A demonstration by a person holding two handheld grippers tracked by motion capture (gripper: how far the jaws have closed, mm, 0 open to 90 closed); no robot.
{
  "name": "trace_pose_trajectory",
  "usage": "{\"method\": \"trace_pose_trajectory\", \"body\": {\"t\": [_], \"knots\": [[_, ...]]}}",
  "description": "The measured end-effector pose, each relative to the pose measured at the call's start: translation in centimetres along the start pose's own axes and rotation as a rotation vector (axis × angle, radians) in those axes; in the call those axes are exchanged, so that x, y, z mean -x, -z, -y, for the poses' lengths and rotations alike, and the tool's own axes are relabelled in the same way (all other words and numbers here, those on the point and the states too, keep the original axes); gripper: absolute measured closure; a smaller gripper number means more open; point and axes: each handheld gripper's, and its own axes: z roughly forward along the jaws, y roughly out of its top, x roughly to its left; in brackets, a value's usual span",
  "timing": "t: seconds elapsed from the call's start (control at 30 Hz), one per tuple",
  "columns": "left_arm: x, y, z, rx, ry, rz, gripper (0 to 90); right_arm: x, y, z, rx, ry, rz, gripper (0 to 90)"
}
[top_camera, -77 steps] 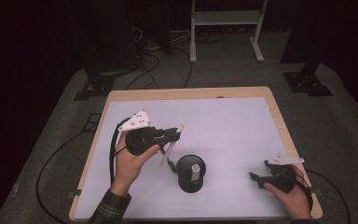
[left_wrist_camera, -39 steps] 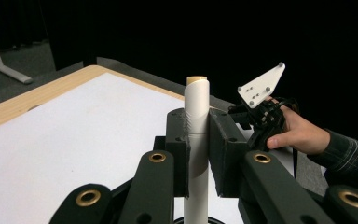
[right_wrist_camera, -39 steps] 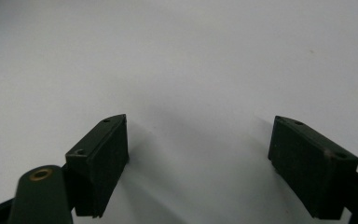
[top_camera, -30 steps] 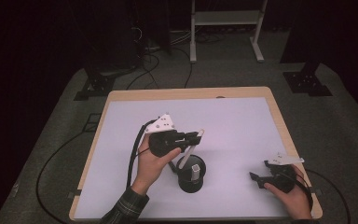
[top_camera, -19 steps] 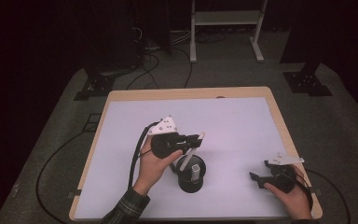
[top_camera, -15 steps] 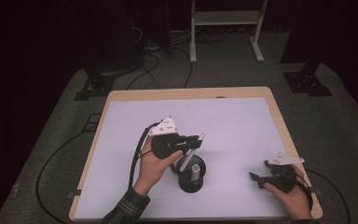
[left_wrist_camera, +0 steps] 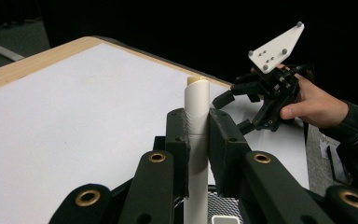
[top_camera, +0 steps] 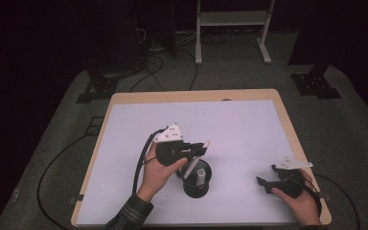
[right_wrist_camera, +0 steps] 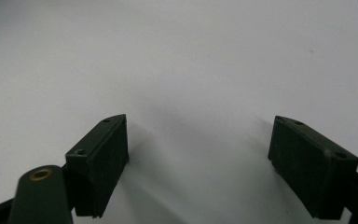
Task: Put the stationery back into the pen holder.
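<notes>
— Item one, nearest to you?

— My right gripper (top_camera: 267, 182), at the near right corner of the tabletop (top_camera: 249, 124). Jaws spread wide, nothing between them. In the right gripper view the two black pads (right_wrist_camera: 101, 156) sit low over bare white surface.

— Item two?

— My left gripper (top_camera: 202, 146), held in my left hand (top_camera: 159, 171) near the middle of the tabletop. Jaws closed on a white tube (left_wrist_camera: 196, 140). In the left gripper view the tube stands upright between the pads, its cream-coloured top end above them and its lower end running down out of the picture.

— What is under it?

— A round black base (top_camera: 196, 181), resting on the tabletop just in front of my left hand. A small pale block (top_camera: 201, 173) stands on it. The tube slants down toward that base; whether it touches, I cannot tell.

— Anything farther off?

— Beyond the far edge of the tabletop: dark carpeted floor (top_camera: 239, 72), loose black cables (top_camera: 148, 52), and the legs of a white stand (top_camera: 230, 28).
</notes>
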Motion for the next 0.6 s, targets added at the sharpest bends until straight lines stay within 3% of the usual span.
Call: {"method": "trace_pose_trajectory", "body": {"t": [0.6], "knots": [[0.3,-0.9,1.7,-0.059,-0.002,0.016,78.7,0.0,0.0,0.0,0.000,0.000,0.000,18.8]]}}
